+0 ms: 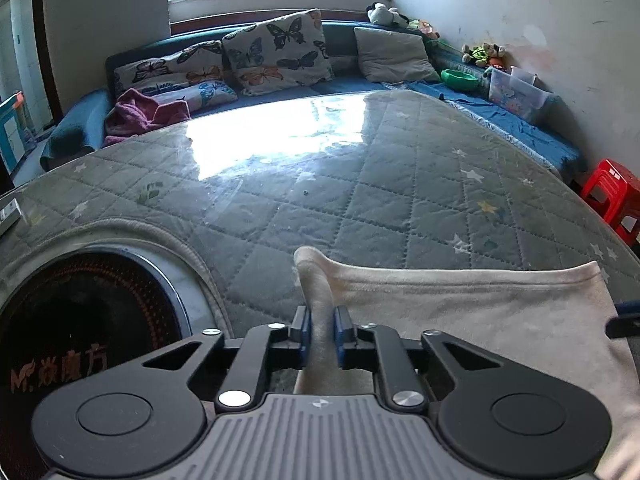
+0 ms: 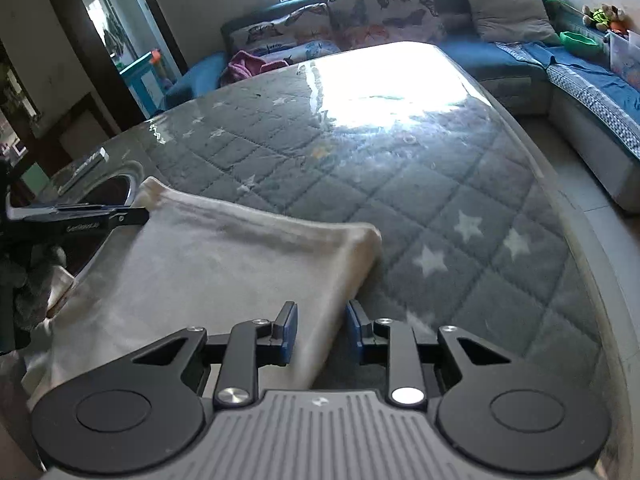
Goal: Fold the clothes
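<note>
Left tongs (image 1: 321, 330): closed on a pinched-up ridge at the left edge of the cream garment (image 1: 460, 312).
Right tongs (image 2: 321, 330): pads either side of the garment's right edge; whether they press on it cannot be told.
Garment: lying flat at the near side of the quilted worktop (image 1: 320, 184).
Step in hand: probably gripping both side edges for a fold.
Next move: needs both edges lifted evenly, carried across.
Room: worktop beyond is bare; dark round inset (image 1: 80, 340) lies left, rim close right.
</note>
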